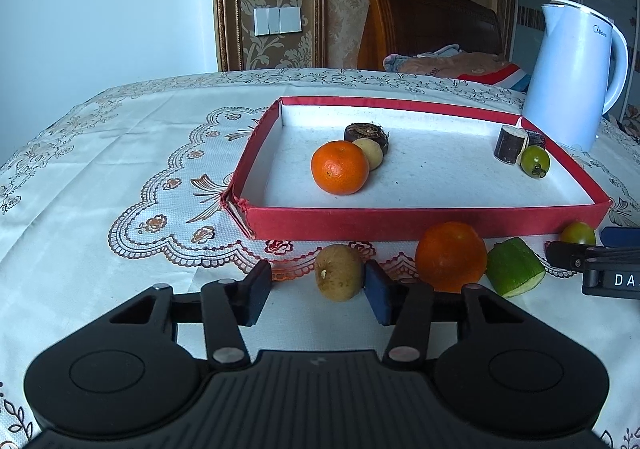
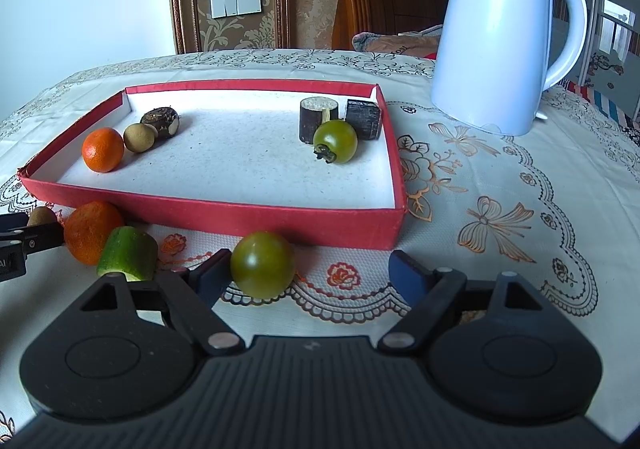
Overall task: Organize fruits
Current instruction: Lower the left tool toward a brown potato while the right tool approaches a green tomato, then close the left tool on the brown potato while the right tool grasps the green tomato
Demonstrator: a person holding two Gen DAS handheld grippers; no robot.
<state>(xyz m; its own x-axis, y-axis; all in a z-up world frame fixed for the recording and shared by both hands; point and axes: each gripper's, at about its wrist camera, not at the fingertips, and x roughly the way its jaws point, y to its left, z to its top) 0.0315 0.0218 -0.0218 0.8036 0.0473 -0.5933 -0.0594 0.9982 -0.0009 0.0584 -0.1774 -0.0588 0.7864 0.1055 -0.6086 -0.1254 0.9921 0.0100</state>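
On the counter just before the red cardboard tray (image 1: 424, 223), the left hand-held gripper (image 1: 316, 291) stands open, its right pad touching a dull brown longan (image 1: 338, 271). Only the right wrist view shows the right hand-held gripper (image 2: 308, 277) wide open around a glossy green tomato (image 2: 262, 264). A smooth white kettle (image 2: 496, 29) stands beyond.

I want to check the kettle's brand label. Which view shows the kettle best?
The right wrist view: the white kettle is near, its "Midea" label readable. The left wrist view shows it smaller at the right edge, label tiny.
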